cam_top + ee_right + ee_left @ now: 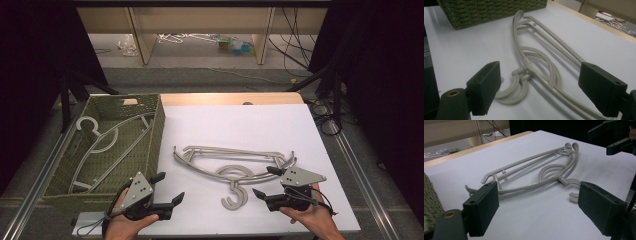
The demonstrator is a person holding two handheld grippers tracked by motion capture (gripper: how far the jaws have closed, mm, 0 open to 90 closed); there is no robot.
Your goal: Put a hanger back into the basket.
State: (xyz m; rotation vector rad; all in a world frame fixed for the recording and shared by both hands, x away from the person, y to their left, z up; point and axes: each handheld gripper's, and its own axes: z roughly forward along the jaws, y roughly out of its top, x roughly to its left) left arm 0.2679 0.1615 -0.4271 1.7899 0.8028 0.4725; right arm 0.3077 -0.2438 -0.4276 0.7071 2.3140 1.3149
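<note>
Two grey plastic hangers lie stacked on the white table cover, their hooks pointing toward the near edge. My left gripper is at the near left, between the basket and the hangers, open and holding nothing. In the left gripper view its jaws frame the hangers from a short distance. My right gripper is open just right of the hooks, its far fingertip close to the hangers' right end. The right gripper view shows the hooks lying between its open jaws, untouched.
A green woven basket stands at the table's left with another grey hanger inside it. Its wall shows at the top of the right gripper view. The right gripper appears at the upper right of the left gripper view.
</note>
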